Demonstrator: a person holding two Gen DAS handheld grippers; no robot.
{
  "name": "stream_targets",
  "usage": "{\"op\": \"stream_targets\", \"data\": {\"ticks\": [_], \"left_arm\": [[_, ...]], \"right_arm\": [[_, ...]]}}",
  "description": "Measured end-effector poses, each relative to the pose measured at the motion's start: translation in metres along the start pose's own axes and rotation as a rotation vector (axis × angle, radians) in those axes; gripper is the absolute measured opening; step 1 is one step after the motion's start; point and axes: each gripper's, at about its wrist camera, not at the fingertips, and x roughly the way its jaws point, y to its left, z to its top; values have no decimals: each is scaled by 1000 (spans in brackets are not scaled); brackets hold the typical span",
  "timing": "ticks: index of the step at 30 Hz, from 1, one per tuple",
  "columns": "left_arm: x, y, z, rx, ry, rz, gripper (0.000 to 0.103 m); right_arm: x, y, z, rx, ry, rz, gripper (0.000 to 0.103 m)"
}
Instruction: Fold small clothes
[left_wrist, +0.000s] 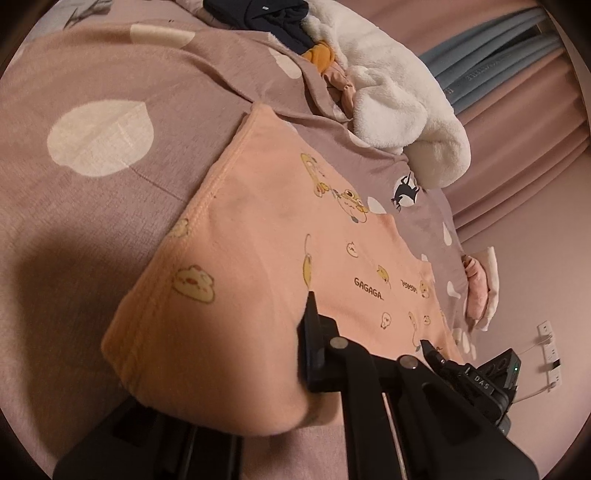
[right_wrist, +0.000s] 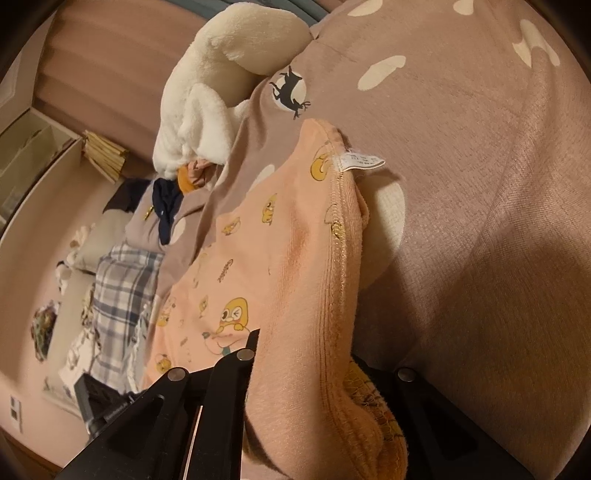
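1. Nearest to me, my left gripper (left_wrist: 291, 354) is pinching the near hem of the peach garment (left_wrist: 280, 236); the cloth bunches between its black fingers (left_wrist: 314, 332).
2. My right gripper (right_wrist: 317, 369) is clamped on the same peach garment (right_wrist: 258, 266) at its stitched edge; a white care label (right_wrist: 364, 161) sticks out from the far corner.
3. The garment, printed with yellow cartoon ducks, lies spread on the mauve bedspread (left_wrist: 110, 177) with pale spots.
4. Beyond it, a white fleece blanket (left_wrist: 399, 92) is heaped at the bed's far side; dark clothing (left_wrist: 266, 18) lies beside it; pink curtains (left_wrist: 517, 110) hang behind.
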Motion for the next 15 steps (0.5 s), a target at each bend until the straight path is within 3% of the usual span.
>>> {"op": "stream_targets", "data": {"ticks": [6, 15], "left_arm": [[-11, 0, 2, -39, 19, -75, 3], [-29, 7, -8, -113, 28, -119, 2]], "right_arm": [[-7, 3, -3, 5, -2, 39, 5], [-19, 13, -13, -26, 18, 56, 5]]}}
